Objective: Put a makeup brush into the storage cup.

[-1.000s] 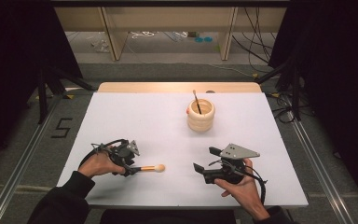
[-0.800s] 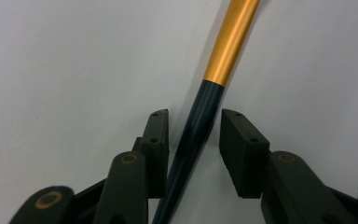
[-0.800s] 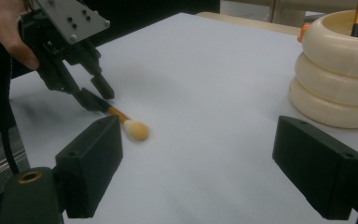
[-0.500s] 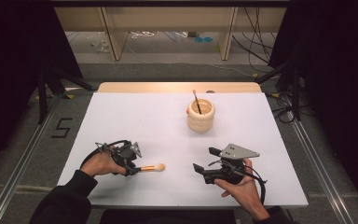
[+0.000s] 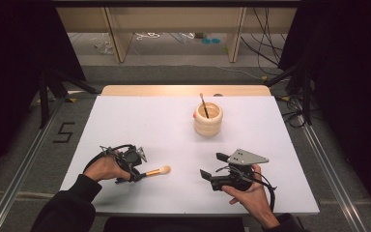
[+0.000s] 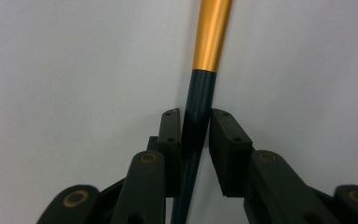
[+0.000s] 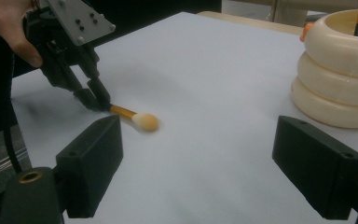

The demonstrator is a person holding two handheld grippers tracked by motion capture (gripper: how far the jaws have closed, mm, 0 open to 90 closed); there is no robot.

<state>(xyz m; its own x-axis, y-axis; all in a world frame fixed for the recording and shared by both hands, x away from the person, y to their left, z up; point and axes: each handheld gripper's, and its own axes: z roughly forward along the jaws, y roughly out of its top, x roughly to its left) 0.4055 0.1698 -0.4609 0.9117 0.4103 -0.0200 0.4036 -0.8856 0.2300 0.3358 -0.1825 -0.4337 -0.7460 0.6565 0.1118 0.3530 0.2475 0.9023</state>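
Observation:
A makeup brush [image 5: 157, 171] with a gold ferrule, a dark handle and a pale round head lies on the white table [image 5: 149, 121] at the front left. My left gripper [image 5: 136, 175] points right along the table. Its jaws have just been closing, and its pads [image 6: 170, 135] now press the dark handle of the brush [image 6: 212, 32]. From the right gripper view I see the left gripper [image 7: 95, 100] tipped down onto the brush [image 7: 137, 118]. My right gripper [image 5: 212, 165] hovers at the front right, open [image 7: 198, 140], with nothing between its jaws.
A cream ribbed cup [image 5: 208, 120] stands at the table's middle back, with another brush [image 5: 203, 102] upright in it. The cup [image 7: 340, 70] is to the right in the right gripper view. A wooden strip edges the table's far side.
The left gripper's jaws have drawn in on the brush handle. Both hands and the brush have stayed where they were.

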